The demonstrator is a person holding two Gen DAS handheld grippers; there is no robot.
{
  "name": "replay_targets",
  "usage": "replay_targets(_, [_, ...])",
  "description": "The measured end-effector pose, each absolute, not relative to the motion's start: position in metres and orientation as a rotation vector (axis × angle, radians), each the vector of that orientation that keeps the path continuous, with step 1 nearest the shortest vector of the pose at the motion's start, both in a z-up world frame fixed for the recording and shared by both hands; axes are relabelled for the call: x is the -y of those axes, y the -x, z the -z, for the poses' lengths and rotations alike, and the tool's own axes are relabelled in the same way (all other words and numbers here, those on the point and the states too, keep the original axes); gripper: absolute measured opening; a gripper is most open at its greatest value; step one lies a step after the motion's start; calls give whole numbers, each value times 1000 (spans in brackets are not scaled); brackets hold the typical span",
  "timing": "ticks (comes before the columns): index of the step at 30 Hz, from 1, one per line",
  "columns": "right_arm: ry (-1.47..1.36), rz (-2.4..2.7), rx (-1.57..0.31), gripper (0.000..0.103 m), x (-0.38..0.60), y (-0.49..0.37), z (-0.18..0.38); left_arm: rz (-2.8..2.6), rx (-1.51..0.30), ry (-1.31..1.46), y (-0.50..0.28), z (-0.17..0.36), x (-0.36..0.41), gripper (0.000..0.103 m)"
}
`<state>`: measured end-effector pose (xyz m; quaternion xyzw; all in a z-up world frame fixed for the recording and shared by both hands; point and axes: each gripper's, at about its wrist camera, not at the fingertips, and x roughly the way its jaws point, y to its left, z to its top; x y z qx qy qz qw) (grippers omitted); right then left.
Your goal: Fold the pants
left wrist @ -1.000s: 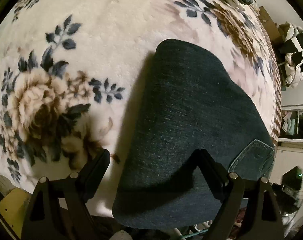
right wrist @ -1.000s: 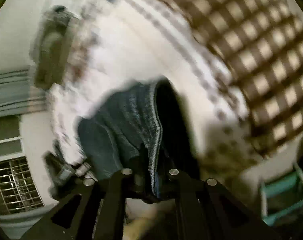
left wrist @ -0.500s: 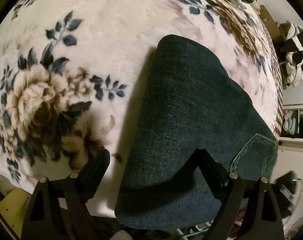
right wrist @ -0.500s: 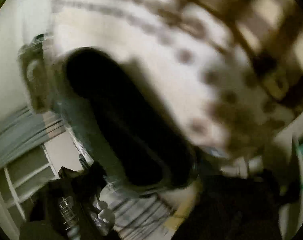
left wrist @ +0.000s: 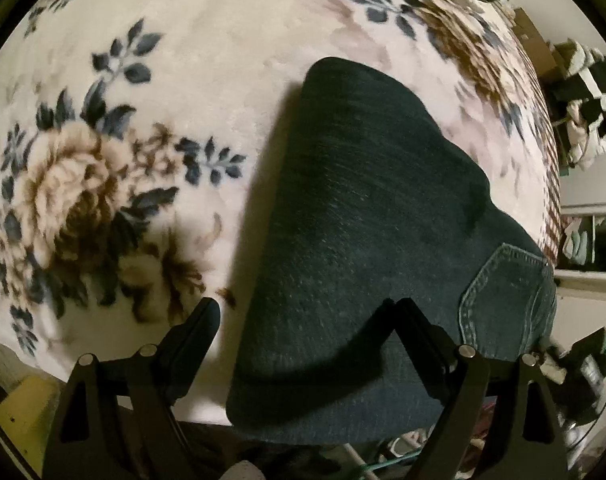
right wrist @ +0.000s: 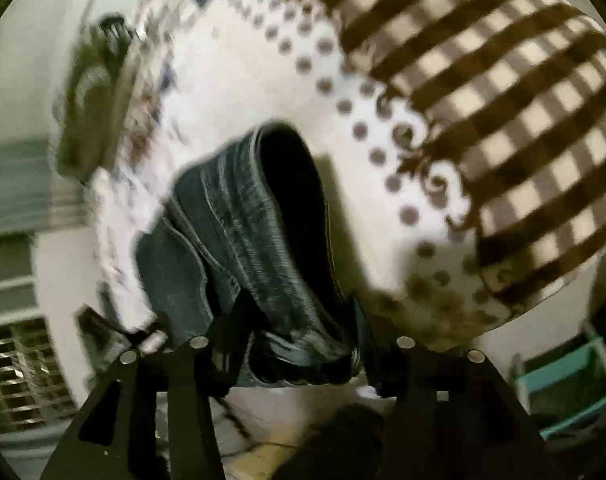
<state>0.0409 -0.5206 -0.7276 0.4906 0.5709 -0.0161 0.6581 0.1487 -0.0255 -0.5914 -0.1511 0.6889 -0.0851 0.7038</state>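
My left hand-held gripper [left wrist: 303, 312] is spread wide above the near edge of the bed. Its left finger [left wrist: 191, 336] sits over the floral blanket [left wrist: 143, 120]; its right finger [left wrist: 415, 332] sits over the pants [left wrist: 363, 220]. Neither finger grips fabric.

The pants are dark denim, folded into a compact stack that lies flat on the blanket at the near edge of the bed. A back pocket [left wrist: 503, 296] with pale stitching faces up on the right side of the stack. The near end of the stack overhangs the bed edge slightly.

My right hand-held gripper [right wrist: 295, 344] is at a medium opening, with the bundled waistband end of the pants [right wrist: 263, 240] lying between its fingers. This view is motion-blurred, so I cannot tell with certainty whether the fingers press on the denim; they appear to flank it loosely. The open waistband [right wrist: 291, 184] shows as a dark hollow facing the camera. Beyond it the blanket carries a dotted band [right wrist: 343, 92] and a brown checked border [right wrist: 503, 100]. A teal frame [right wrist: 563, 376] stands at lower right.
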Motion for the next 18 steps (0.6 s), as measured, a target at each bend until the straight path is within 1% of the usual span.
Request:
replay_targets(1, [-1143,45,-1256,60,526,-37,723,191,-1531,331,-148,591,26,90])
replay_targets(2, [-1176,60,-1227,67,531,-34,722,192,-1532,329,-147,592,26,90])
replay_targets(3, [-1200,79,-1217,71,534,-33,725,192,-1535,332,-147,594,26,90])
replay_targets(5, [-1244,103,-1242,71,536,-38,738,185,-1545,346,-146,597,26,90])
replay_targets(6, [-1257,90,-1228,53,538,-35,742,186,-1548,350,-146,597,27,89])
replay_targets(7, [-1251,84,-1216,30,532,-38,742,190,-1548,349,-146,596,28,90])
replay_targets(8, [-1231,90,-1232,10,527,-44,739,196,-1544,340,-145,594,28,90])
replay_targets(11, [-1187,84,-1161,8,514,-51,701,214,-1531,310,-143,586,29,90])
replay_targets(13, [-1122,98,-1142,5,513,-47,672,220,-1532,316,-143,586,28,90])
replay_targets(14, [-1112,102,-1159,5,514,-46,672,220,-1535,321,-144,587,28,90])
replay_targets(16, [-1084,173,-1262,6,519,-38,695,216,-1542,336,-144,589,27,90])
replay_targets(17, [-1095,201,-1298,9,523,-33,709,218,-1545,344,-144,589,27,90])
replay_targets(18, [-1148,201,-1323,19,527,-26,726,222,-1542,347,-143,589,27,90])
